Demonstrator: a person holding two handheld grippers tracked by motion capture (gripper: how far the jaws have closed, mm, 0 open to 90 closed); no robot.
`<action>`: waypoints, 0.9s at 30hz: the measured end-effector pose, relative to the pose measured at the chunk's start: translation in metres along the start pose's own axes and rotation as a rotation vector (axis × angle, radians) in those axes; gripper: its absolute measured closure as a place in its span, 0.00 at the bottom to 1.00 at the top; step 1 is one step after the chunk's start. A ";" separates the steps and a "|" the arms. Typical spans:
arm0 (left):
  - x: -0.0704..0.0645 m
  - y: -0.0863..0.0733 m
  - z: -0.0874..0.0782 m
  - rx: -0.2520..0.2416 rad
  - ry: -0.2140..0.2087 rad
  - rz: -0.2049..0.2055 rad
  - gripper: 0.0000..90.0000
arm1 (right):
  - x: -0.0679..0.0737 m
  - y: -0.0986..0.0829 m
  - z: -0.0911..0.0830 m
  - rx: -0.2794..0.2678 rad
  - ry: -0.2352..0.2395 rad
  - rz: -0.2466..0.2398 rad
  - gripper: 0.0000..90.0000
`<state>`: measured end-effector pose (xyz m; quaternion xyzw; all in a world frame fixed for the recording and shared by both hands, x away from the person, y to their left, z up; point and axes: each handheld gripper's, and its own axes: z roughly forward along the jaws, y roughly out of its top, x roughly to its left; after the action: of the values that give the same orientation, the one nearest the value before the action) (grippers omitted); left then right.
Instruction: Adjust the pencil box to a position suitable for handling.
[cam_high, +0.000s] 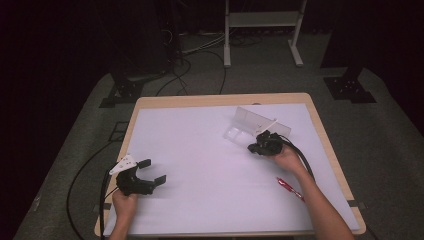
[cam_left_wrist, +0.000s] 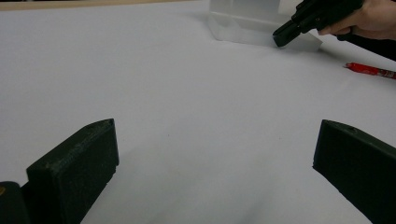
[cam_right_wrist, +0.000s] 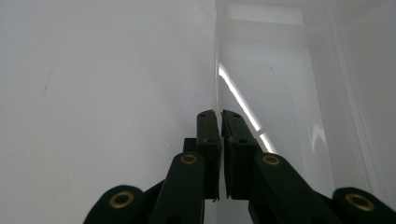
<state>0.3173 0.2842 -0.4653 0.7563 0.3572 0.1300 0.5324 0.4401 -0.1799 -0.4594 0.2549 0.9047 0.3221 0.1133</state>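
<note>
We see the right forearm reach in from the bottom right, angled up and left across the counter (cam_high: 200, 150), with the right hand (cam_high: 287, 156) wrapped round the right hand-held gripper (cam_high: 260, 145), which points toward the far side. Its jaws are pressed together, pinching the thin upright edge of the clear plastic box (cam_high: 250, 125); in the right gripper view the wall of the box (cam_right_wrist: 261, 84) runs straight up between the closed jaw tips of the right hand-held gripper (cam_right_wrist: 220, 115). The box sits on the far right part of the counter with its lid standing up, just beyond the right hand.

The left hand (cam_high: 124, 202) sits low at the near left corner, and the left hand-held gripper (cam_high: 150, 172) points right, jaws spread wide apart with nothing between them. It is well apart from the box. A red pen (cam_high: 290, 189) lies on the counter near the right forearm, on its near side.
</note>
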 end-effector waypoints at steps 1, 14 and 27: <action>0.000 0.000 0.000 0.000 0.000 0.000 0.00 | 0.000 0.000 0.000 0.000 -0.002 -0.001 0.95; 0.000 0.000 0.000 0.001 0.003 -0.004 0.00 | 0.009 0.004 -0.008 -0.010 -0.057 -0.083 0.96; 0.000 0.000 0.000 0.001 0.004 -0.004 0.00 | 0.038 0.012 -0.035 -0.072 -0.005 -0.177 0.96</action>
<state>0.3174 0.2840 -0.4654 0.7558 0.3596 0.1302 0.5314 0.4000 -0.1705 -0.4266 0.1706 0.9111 0.3427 0.1525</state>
